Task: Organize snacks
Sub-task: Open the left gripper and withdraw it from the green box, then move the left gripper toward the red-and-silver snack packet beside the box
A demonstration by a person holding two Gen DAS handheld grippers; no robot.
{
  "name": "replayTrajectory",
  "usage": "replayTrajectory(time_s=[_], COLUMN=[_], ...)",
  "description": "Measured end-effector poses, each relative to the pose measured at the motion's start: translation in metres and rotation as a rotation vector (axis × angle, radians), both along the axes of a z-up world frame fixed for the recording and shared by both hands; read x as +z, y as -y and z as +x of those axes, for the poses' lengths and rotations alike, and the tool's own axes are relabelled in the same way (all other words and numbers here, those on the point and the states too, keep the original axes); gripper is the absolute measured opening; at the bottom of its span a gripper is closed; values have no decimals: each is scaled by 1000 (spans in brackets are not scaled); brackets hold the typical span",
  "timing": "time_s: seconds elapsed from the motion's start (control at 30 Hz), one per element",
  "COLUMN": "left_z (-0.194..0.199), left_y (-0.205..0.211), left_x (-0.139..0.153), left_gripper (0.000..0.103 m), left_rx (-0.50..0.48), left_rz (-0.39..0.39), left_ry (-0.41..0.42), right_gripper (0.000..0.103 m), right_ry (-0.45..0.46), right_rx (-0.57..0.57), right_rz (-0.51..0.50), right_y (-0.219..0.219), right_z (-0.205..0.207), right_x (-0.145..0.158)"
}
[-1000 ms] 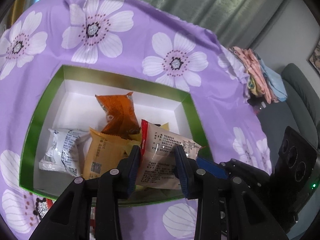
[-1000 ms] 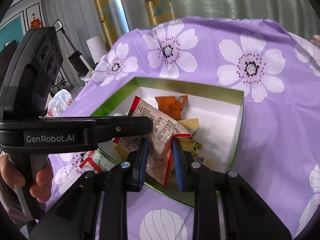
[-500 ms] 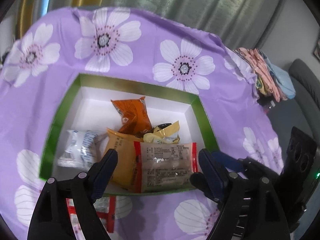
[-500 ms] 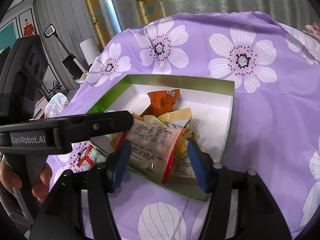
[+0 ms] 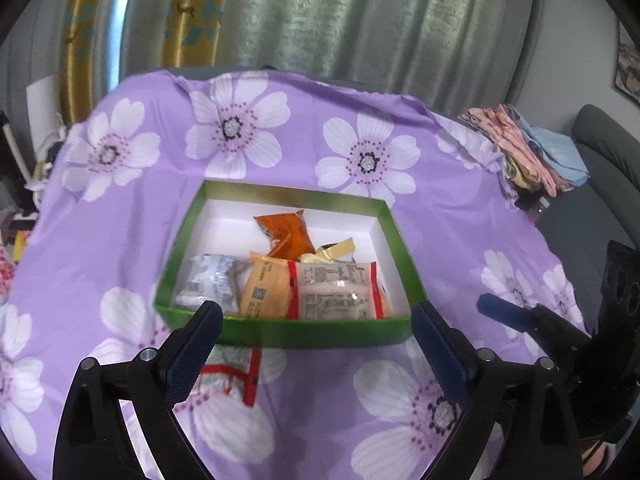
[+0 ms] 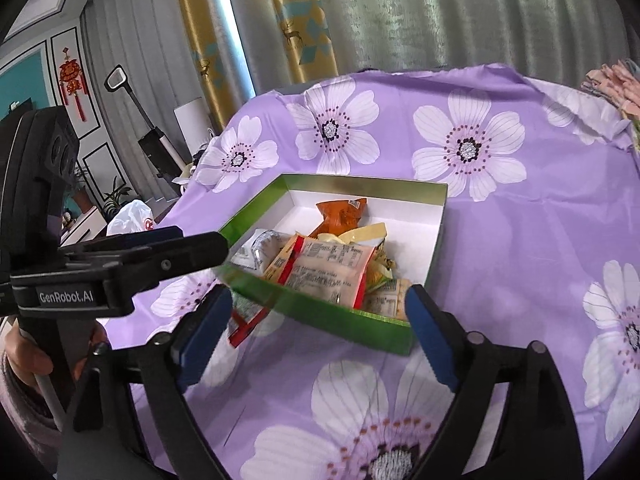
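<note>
A green box (image 5: 280,334) (image 6: 340,318) with a white inside stands on the purple flowered cloth. In it a pale packet with red ends (image 5: 336,292) (image 6: 324,272) lies on top of an orange packet (image 5: 266,292), a dark orange one (image 5: 288,232), a silvery white one (image 5: 208,284) and a yellow wrapper (image 5: 336,250). My left gripper (image 5: 316,316) and right gripper (image 6: 318,298) hover just in front of the box's near wall. Their jaws are opening wide and grip nothing. A red-and-white packet (image 5: 232,376) (image 6: 244,320) lies on the cloth before the box.
Folded cloths (image 5: 528,152) are stacked at the table's far right edge, beside a grey sofa (image 5: 600,168). Curtains hang behind the table. A person's hand (image 6: 24,360) holds the left gripper's handle. A white plastic bag (image 6: 128,216) sits beyond the table's left side.
Both grippers were shut on the red-ended packet and have let it go. It now lies flat in the box. Both have drawn back and up, jaws spread wide.
</note>
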State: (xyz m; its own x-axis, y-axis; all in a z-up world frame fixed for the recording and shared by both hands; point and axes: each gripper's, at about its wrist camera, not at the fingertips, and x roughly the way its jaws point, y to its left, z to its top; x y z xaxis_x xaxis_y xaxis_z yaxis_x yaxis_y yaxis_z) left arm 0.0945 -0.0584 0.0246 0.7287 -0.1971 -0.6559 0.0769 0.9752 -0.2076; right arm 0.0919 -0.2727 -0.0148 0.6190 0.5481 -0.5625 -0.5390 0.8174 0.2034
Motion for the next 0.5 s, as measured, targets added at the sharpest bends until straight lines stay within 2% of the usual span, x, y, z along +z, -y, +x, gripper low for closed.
replayTrajectory(time_s=[0.1, 0.23, 0.5], left_z=[-16, -37, -72], left_y=[2, 7, 11], left_x=[7, 15, 23], left_gripper=[95, 95, 95], left_rx=[6, 1, 2], left_rz=[16, 39, 66], left_ry=[22, 51, 87], right_gripper=[93, 99, 99], right_ry=[7, 8, 2], right_rx=[-1, 4, 24], right_rz=[-21, -14, -26], right_y=[2, 5, 3], right_z=[-14, -33, -61], right_x=[2, 5, 6])
